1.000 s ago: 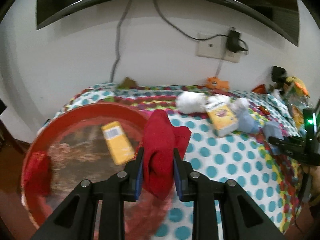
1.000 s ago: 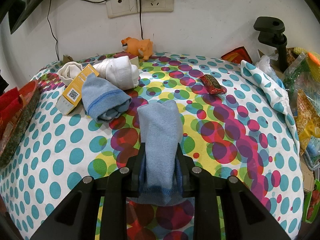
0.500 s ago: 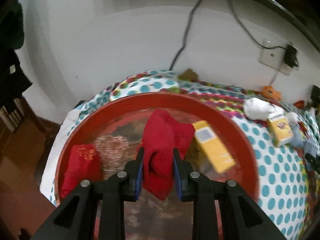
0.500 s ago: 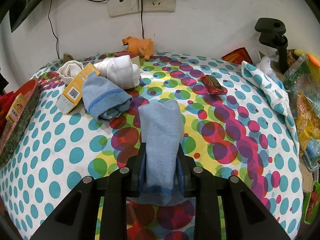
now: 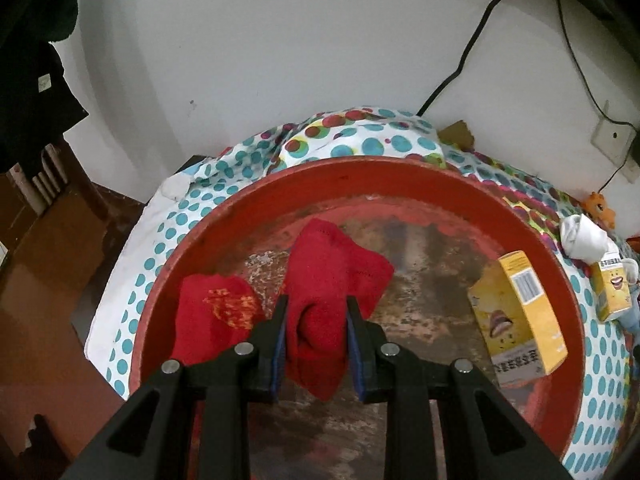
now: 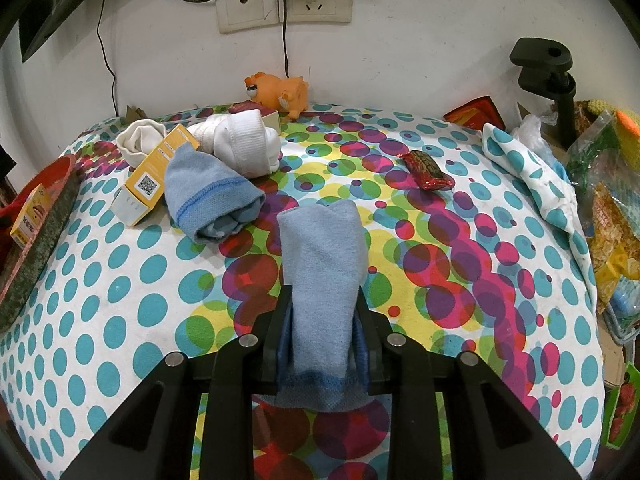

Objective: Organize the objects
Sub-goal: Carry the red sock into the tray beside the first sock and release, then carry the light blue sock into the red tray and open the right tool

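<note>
My left gripper [image 5: 316, 312] is shut on a red sock [image 5: 332, 272], held over the worn floor of a big round red tray [image 5: 360, 172]. A second red sock [image 5: 212, 320] lies in the tray at the left, and a yellow box [image 5: 516, 312] lies in it at the right. My right gripper [image 6: 322, 300] is shut on a light blue sock [image 6: 324, 256] above the dotted tablecloth [image 6: 120, 280]. Another rolled blue sock [image 6: 208, 196], a yellow-and-white box [image 6: 156, 176] and white socks [image 6: 244, 140] lie at the far left of the right wrist view.
An orange toy [image 6: 280, 92] and wall sockets [image 6: 280, 4] with cables stand at the back. A red snack wrapper [image 6: 426, 170] lies right of centre. Bags and a black clamp [image 6: 548, 76] crowd the right edge. The table's left edge drops to a wooden floor [image 5: 48, 272].
My left gripper has carried the red sock leftward from the tray's right rim to over its middle, and lower. The right gripper and the blue sock have stayed in place.
</note>
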